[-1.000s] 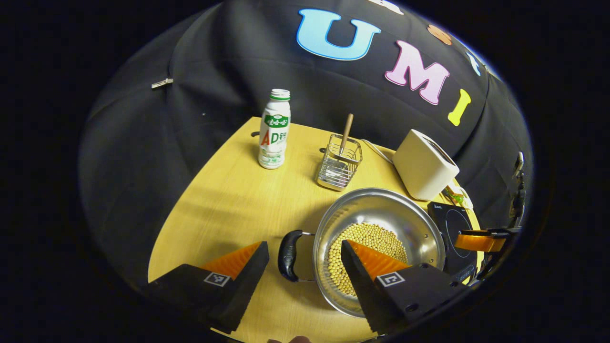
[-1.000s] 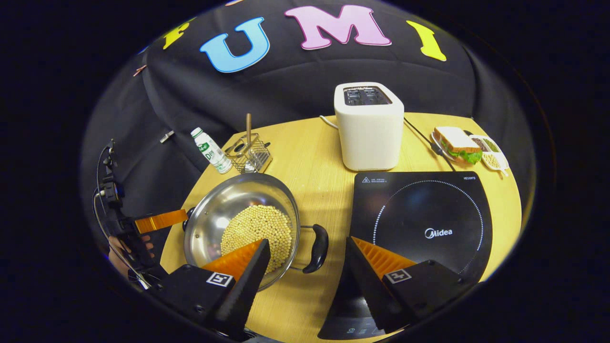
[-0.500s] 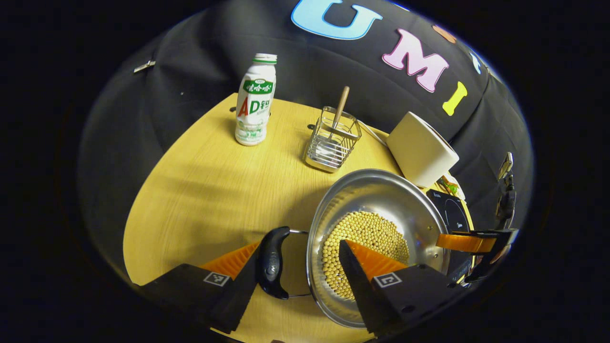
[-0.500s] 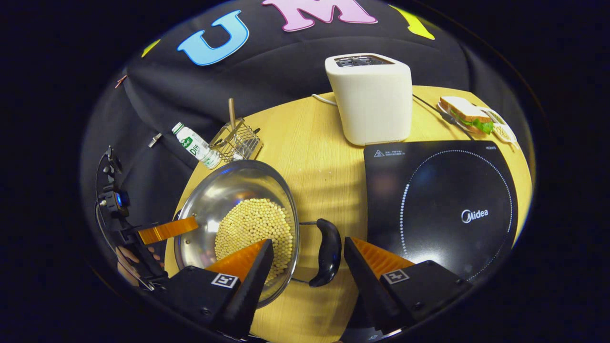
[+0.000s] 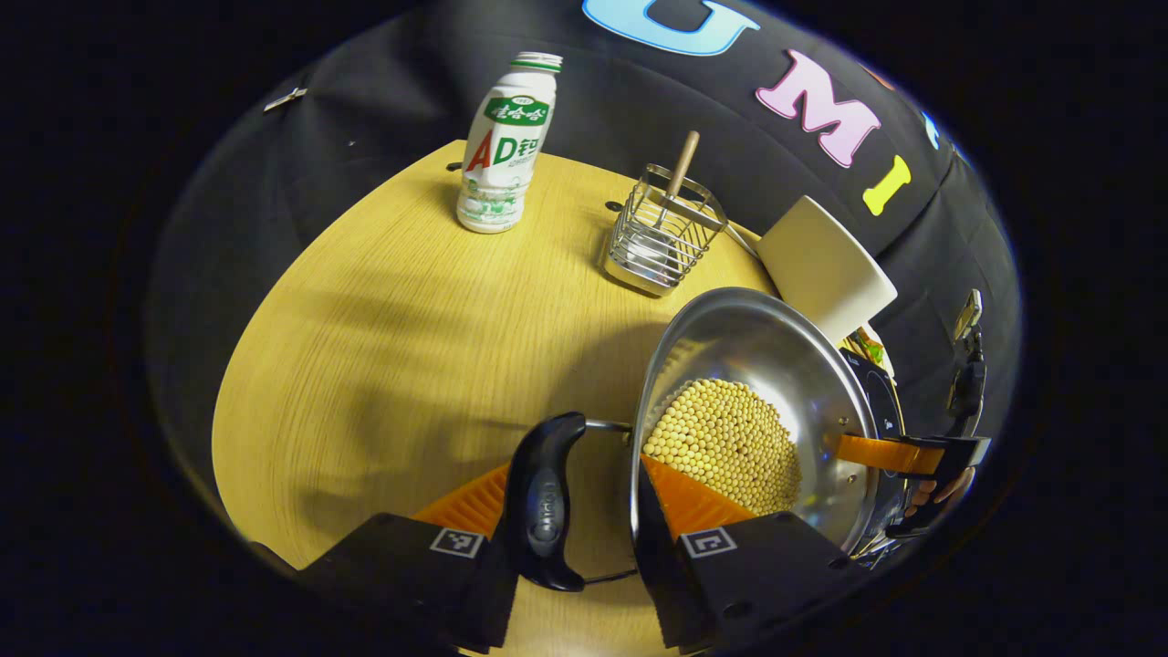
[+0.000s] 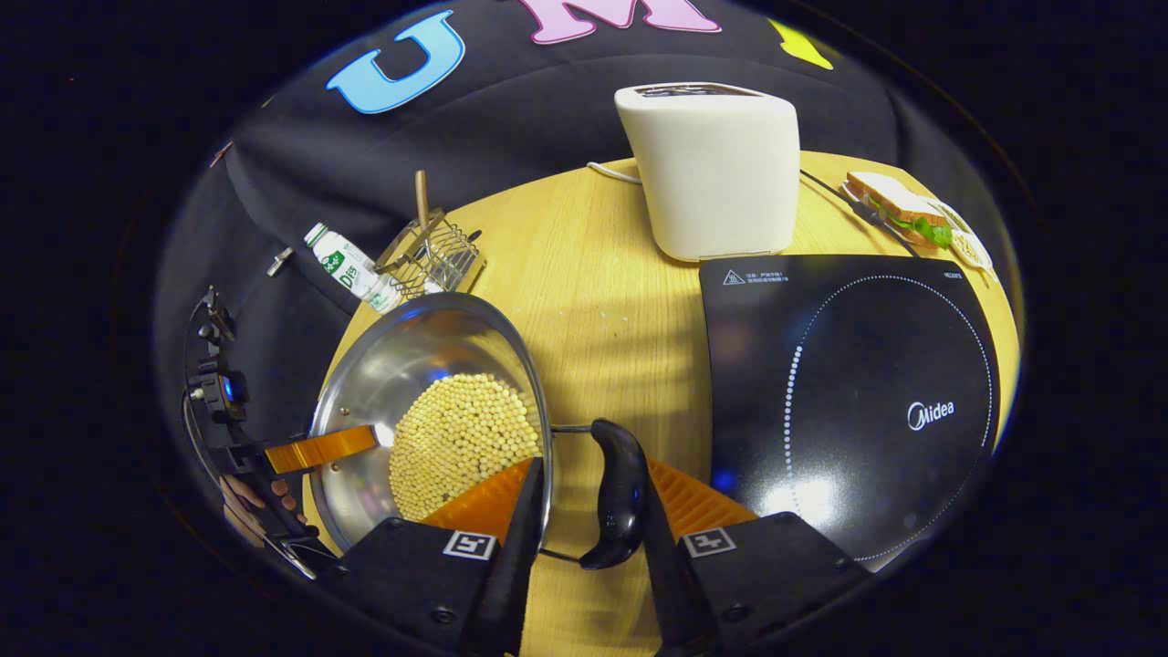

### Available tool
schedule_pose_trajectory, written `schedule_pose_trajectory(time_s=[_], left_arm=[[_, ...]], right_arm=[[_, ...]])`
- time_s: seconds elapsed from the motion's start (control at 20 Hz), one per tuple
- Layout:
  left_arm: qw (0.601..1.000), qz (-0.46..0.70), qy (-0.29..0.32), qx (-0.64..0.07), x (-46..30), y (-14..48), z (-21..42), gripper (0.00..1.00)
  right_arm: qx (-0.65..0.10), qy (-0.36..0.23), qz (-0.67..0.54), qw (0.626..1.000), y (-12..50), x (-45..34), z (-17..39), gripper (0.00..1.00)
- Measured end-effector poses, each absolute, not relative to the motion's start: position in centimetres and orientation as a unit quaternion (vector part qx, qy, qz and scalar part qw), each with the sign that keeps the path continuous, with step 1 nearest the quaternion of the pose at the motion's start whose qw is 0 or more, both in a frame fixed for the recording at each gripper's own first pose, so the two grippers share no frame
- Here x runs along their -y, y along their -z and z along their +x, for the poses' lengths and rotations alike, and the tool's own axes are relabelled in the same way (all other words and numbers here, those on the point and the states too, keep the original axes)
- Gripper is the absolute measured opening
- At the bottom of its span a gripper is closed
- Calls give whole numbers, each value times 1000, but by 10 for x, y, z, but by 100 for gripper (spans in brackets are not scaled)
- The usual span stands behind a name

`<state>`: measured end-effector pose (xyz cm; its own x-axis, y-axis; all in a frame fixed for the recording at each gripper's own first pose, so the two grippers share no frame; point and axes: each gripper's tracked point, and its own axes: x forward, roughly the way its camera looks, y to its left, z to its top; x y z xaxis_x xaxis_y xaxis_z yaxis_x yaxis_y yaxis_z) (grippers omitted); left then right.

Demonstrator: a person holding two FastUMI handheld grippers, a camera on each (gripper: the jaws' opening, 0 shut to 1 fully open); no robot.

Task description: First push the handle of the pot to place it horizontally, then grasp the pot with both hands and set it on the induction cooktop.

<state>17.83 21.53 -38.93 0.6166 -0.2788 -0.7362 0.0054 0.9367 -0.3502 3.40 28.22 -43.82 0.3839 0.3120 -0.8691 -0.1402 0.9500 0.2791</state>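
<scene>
The black glass induction cooktop [image 6: 849, 383] bears the white brand word "Midea" inside its dotted ring. Outside that ring, at the corner nearest the toaster, stands a small warning triangle with print too fine to read.

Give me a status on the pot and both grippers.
Left gripper straddles one pot handle, right gripper the other, gaps showing. Pot beside cooktop, on table. Nothing between them.

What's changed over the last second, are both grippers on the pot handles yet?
Both grippers closed in. The left gripper now has the pot's left handle between its fingers; the right gripper likewise straddles the right handle. Firm clamping is unclear. The pot stays on the table, beside the cooktop.
</scene>
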Motion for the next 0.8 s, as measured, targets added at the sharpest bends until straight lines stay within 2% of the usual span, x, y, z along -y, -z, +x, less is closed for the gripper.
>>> schedule_pose_trajectory(time_s=[0.2, 0.3, 0.55, 0.8], left_arm=[[884, -155, 75, -434, -216, 389, 178, 63], [883, -156, 71, -437, -215, 390, 174, 60], [887, -154, 52, -432, -217, 384, 159, 58], [896, -147, 48, -417, -210, 350, 145, 57]], right_arm=[[-550, -128, 102, 819, 438, -282, 32, 56], [-550, -131, 104, 818, 443, -285, 34, 46], [-560, -141, 87, 812, 436, -282, 21, 47], [-548, -156, 90, 817, 405, -277, 18, 47]])
